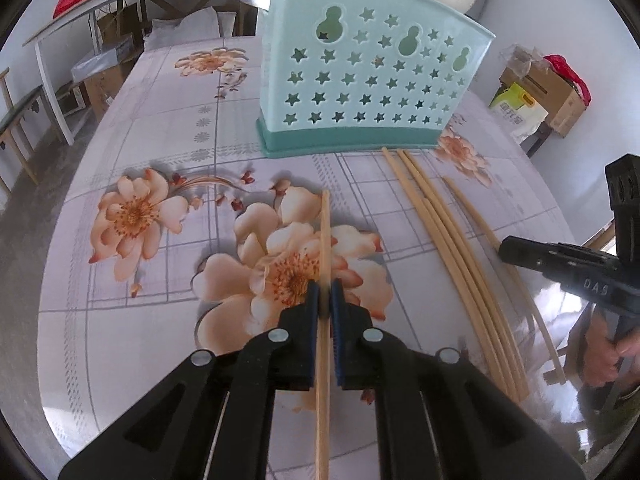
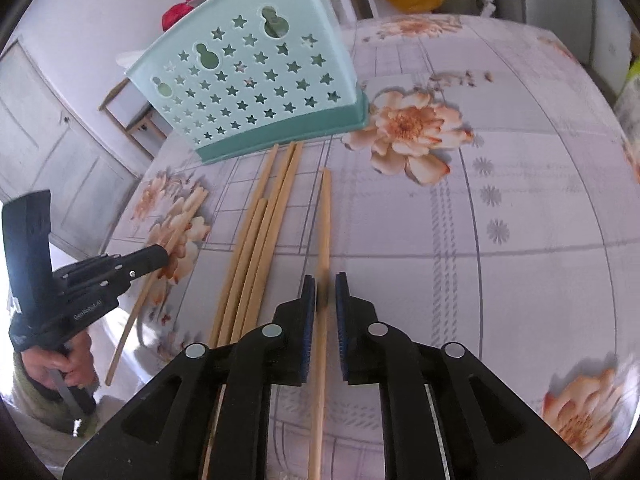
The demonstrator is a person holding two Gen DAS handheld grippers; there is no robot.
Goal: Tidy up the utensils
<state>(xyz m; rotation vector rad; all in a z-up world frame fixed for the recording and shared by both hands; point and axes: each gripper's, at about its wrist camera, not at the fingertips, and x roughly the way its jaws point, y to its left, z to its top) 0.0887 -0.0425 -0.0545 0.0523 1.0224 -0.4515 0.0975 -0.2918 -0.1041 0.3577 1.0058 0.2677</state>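
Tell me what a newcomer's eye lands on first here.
First the mint-green utensil holder with star-shaped holes, standing upright at the far side of the flowered tablecloth. Next the loose chopsticks lying on the cloth in front of it. Then the left gripper closed on one chopstick, while the right gripper has another chopstick between its slightly parted pads.

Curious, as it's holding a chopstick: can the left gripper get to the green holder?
Probably yes. The holder stands straight ahead of the left gripper, only bare tablecloth between; the loose chopsticks lie off to its right.
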